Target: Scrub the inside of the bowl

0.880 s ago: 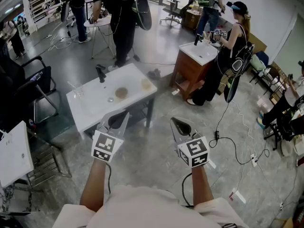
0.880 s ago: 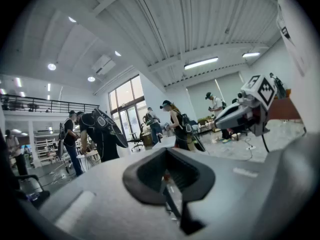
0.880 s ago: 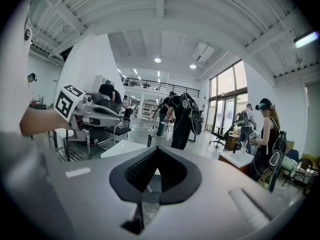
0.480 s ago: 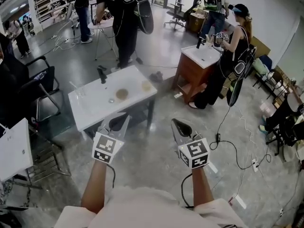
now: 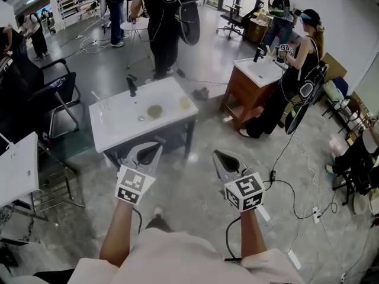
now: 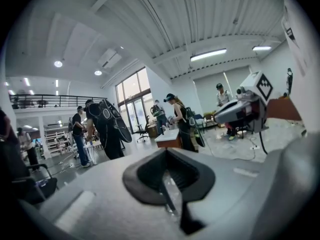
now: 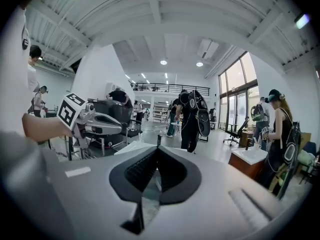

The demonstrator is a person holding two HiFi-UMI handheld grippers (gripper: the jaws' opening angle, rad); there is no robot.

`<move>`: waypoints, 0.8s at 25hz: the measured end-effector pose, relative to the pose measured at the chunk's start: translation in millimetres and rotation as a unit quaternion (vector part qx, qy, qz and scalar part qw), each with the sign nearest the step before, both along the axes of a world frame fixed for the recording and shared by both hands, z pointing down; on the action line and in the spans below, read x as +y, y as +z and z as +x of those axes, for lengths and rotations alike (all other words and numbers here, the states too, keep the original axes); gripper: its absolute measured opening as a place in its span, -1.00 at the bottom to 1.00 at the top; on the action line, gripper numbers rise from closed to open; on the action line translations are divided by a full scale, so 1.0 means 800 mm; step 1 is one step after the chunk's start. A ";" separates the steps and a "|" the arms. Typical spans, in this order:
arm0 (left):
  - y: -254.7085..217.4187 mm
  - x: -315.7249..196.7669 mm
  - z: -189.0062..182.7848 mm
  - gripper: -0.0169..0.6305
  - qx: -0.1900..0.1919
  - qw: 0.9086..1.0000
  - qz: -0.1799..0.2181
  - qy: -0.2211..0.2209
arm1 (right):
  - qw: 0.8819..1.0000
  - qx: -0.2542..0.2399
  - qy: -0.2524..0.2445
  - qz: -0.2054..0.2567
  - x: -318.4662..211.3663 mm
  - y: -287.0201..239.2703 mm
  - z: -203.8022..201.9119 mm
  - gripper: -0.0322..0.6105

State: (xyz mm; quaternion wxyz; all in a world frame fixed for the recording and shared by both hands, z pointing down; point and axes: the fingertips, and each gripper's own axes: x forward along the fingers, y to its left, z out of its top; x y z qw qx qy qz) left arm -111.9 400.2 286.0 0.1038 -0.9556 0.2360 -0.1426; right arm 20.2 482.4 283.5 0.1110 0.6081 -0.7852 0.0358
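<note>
Currently grey two-jaw left gripper (image 5: 149, 153) and right gripper (image 5: 223, 158) both clenched, empty. Small tan bowl (image 5: 154, 110) sits upper centre on white sink table (image 5: 118, 129), well apart — reach in clenched and you'd knock it away.

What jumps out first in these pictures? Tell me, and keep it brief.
The left gripper and right gripper, both shut and empty, are held out low in the head view's foreground. Just beyond them stands a white sink counter with a black faucet and a small brownish dish on top.
</note>
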 end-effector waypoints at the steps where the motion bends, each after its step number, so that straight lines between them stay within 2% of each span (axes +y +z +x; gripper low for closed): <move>1: 0.001 0.001 0.002 -0.94 0.000 1.000 -0.001 0.000 | 1.000 -0.004 0.000 0.003 0.001 0.000 0.001 -0.89; 11: 0.007 -0.030 0.035 -0.94 0.002 1.000 -0.003 0.020 | 1.000 -0.016 0.013 0.005 -0.025 0.011 0.014 -0.89; 20: 0.016 -0.140 0.079 -0.94 0.014 0.999 0.001 0.033 | 0.999 -0.024 0.029 0.000 -0.125 0.021 0.053 -0.89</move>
